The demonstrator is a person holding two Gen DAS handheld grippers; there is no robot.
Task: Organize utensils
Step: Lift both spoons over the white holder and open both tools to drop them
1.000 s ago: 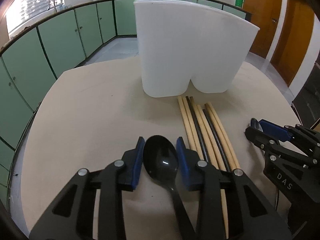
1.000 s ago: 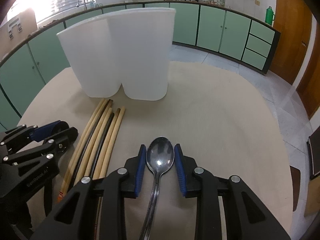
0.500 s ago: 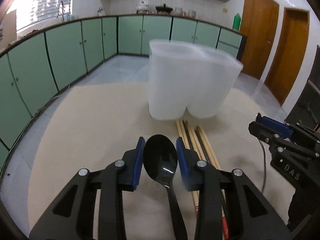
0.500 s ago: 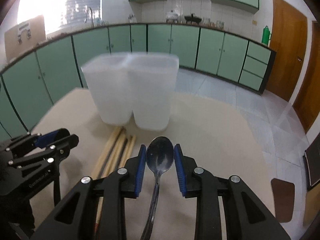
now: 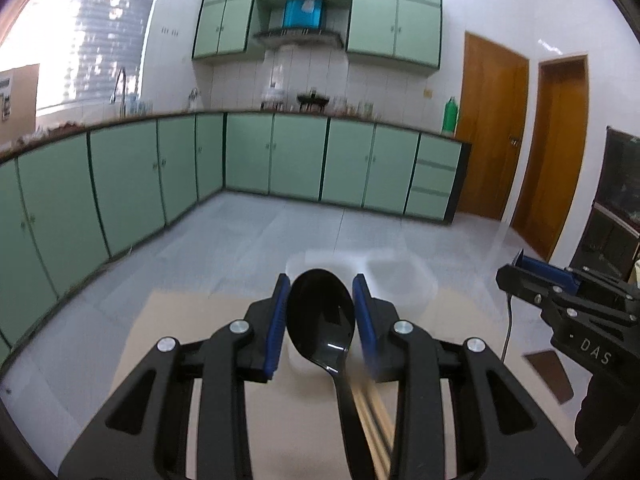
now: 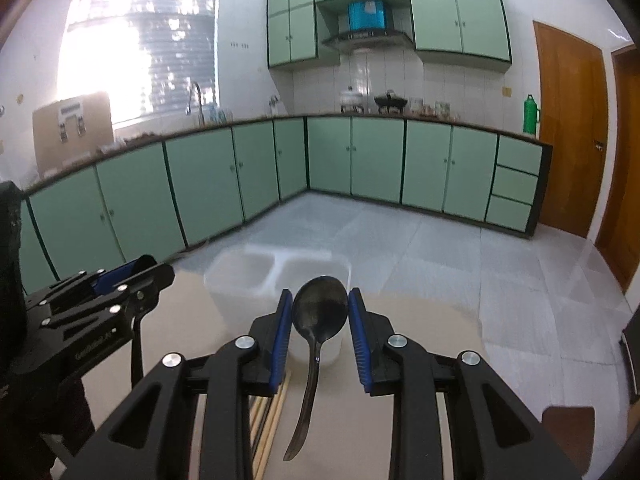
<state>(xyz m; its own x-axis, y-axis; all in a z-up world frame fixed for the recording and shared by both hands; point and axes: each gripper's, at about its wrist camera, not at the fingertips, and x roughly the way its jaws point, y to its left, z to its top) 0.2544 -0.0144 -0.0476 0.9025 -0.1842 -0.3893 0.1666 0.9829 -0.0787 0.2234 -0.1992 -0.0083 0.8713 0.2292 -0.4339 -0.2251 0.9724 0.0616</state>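
Left wrist view, nearest: the left gripper (image 5: 321, 304) is closed part-way, its blue pads bearing on both edges of the bowl of a black plastic spoon (image 5: 320, 316). The bowl faces the camera; the handle runs back and down between the black fingers. Below the handle, a bundle of chopsticks (image 5: 374, 420) lies on the beige worktop (image 5: 168, 344), blurred.

Right wrist view, nearest: the right gripper (image 6: 318, 314) is likewise closed part-way, its pads gripping the bowl of a metal spoon (image 6: 319, 308). The curved handle hangs down toward the camera. The chopsticks (image 6: 272, 420) lie on the worktop (image 6: 420, 320) just left of this spoon's handle, between the gripper's arms.

Further out: a white two-compartment container (image 6: 276, 280) stands upright on the worktop beyond both grippers. Both spoon bowls overlap it in their own views. In the left wrist view the container (image 5: 400, 280) appears blurred behind the black spoon. Neither spoon touches the worktop.

The two grippers are side by side and apart: the right gripper (image 5: 560, 300) shows at the right edge of the left view, and the left gripper (image 6: 120, 280) at the left edge of the right view.

Farthest: a grey tiled floor (image 6: 400, 232) and green base cabinets (image 5: 296, 160).
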